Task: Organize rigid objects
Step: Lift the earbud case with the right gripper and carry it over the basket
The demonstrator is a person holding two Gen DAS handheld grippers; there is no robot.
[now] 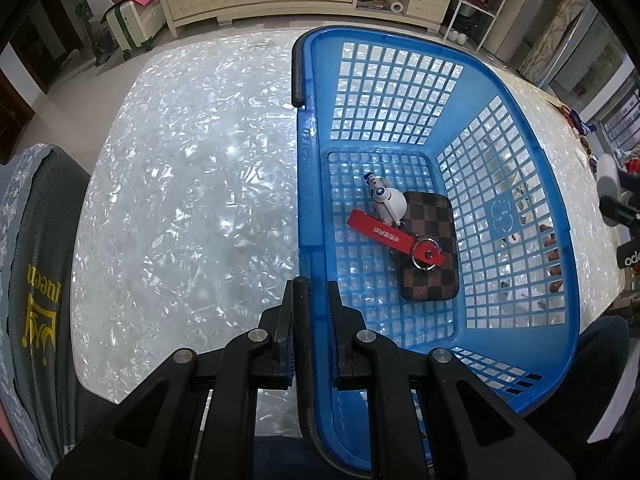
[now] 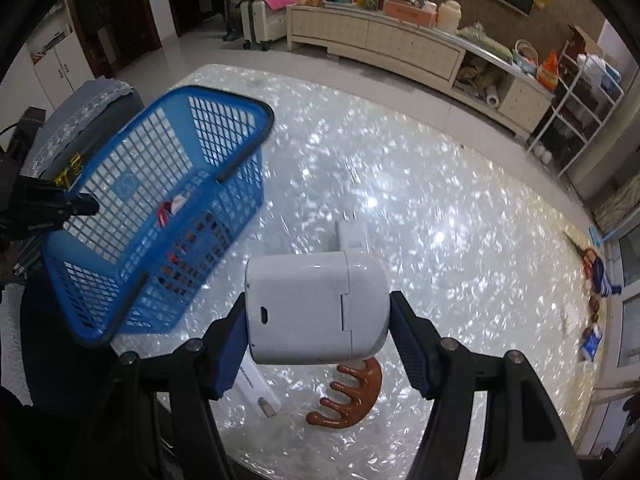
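Right up close, the right gripper (image 2: 318, 334) is clamped on a white rounded plastic earbud case (image 2: 316, 308), one blue-padded finger pressed against each side, the case held clear above the table. Just beneath it on the pearly white shell-patterned tabletop (image 2: 420, 208) lie a brown wooden wide-tooth comb (image 2: 346, 398) and a slim white stick-shaped item (image 2: 258, 386), with a white plug-in charger block (image 2: 350, 236) a little beyond.

Over on the other side, the left gripper (image 1: 310, 312) pinches the near rim and black handle of the blue plastic lattice basket (image 1: 532, 184), its fingers closed either side of that rim. The right view shows the basket tilted, its far end lifted off the table.

Down on the basket floor: a brown checkered rectangular wallet (image 1: 430, 256), a red strap keychain with a metal ring (image 1: 394, 238) lying across it, and a small white-and-blue figurine (image 1: 386, 200) touching both.

At the back, a cream low cabinet (image 2: 376, 40) lines the wall.
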